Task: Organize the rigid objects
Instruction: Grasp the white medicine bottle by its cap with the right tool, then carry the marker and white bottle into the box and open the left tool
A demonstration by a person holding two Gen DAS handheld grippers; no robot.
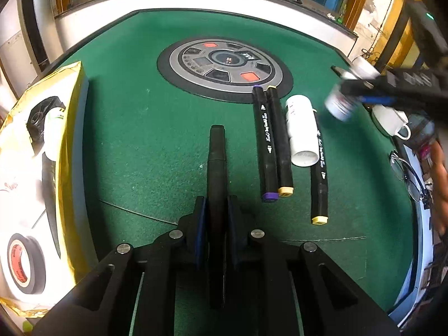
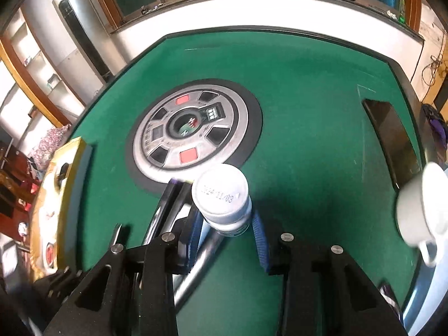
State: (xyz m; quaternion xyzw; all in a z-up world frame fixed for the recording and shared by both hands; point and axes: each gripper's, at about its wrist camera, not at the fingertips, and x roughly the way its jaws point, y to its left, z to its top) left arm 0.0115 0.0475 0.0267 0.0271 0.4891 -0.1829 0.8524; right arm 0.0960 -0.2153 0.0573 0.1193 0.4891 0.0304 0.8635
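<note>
In R tool (image 2: 226,224), blurred bottle (image 2: 224,201), label unreadable.

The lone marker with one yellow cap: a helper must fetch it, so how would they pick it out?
On the green table, find the white bottle lying right of the round console. The marker lies along its right side, apart from the touching purple and yellow pair.

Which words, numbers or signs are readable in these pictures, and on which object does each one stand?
"2024 11/03", roughly: date stamp on the end of the white bottle held by the right gripper; digits are blurred.
Script lettering along the black markers: too small to read.
Print on the red core of the tape roll: blurred.
Display on the round centre panel: unreadable.
</note>
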